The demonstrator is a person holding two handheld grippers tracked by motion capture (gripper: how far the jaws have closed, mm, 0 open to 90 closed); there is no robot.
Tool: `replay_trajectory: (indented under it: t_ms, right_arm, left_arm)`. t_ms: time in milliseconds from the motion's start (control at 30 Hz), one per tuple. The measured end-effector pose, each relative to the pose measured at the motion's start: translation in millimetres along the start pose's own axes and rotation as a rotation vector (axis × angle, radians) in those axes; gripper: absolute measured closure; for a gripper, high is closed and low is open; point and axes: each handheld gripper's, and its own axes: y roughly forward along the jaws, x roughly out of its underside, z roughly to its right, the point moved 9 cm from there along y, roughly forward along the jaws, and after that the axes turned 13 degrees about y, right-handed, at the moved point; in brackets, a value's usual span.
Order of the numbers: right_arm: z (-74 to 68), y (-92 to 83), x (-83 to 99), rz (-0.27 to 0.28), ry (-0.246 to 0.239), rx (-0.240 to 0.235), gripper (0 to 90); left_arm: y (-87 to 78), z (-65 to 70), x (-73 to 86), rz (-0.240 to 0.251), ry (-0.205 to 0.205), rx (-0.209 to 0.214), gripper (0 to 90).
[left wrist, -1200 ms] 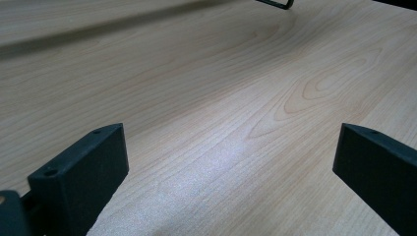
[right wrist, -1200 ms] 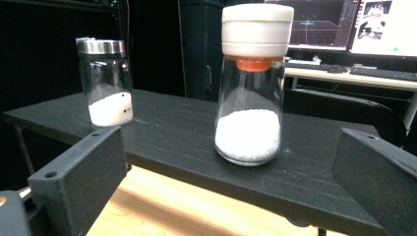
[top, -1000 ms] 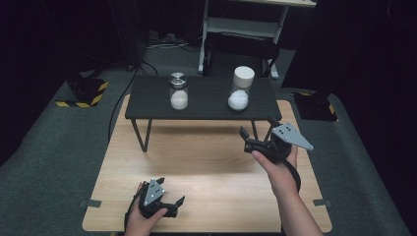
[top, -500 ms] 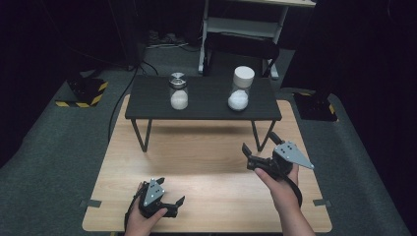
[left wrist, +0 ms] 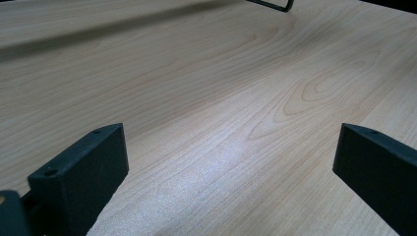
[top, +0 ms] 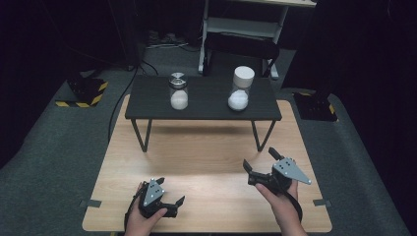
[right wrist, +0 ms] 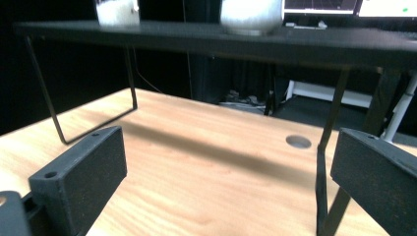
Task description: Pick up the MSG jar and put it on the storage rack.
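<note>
Two glass jars holding white powder stand on a low black shelf (top: pixel 206 110) at the far side of the wooden table (top: pixel 206 162). The left jar (top: pixel 178 91) has a metal lid and the right jar (top: pixel 241 89) a white lid. My left gripper (top: pixel 170 191) rests open near the table's front edge, and only bare wood lies between its jaws (left wrist: pixel 231 142). At the front right my right gripper (top: pixel 259 158) is open and points toward the shelf; the jar bottoms (right wrist: pixel 251 14) show above its empty jaws (right wrist: pixel 231 147).
The shelf stands on thin black wire legs (top: pixel 141 135), with open space under it. A round hole (right wrist: pixel 298 141) sits in the tabletop near the shelf's right leg. Grey carpet surrounds the table, and a white-framed rack (top: pixel 243 24) stands behind it.
The right gripper has come back toward the person and sunk lower, from beside the shelf's right leg to the front right of the table. The left gripper has stayed put.
</note>
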Motion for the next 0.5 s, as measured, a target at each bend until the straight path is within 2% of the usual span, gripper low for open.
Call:
replay_trajectory:
  t_ms: [500]
  right_arm:
    - [10.1, -10.3, 50.0, -0.105, -0.005, 0.033, 0.3]
  left_arm:
    - [0.5, -0.3, -0.4, -0.003, 0.002, 0.002, 0.6]
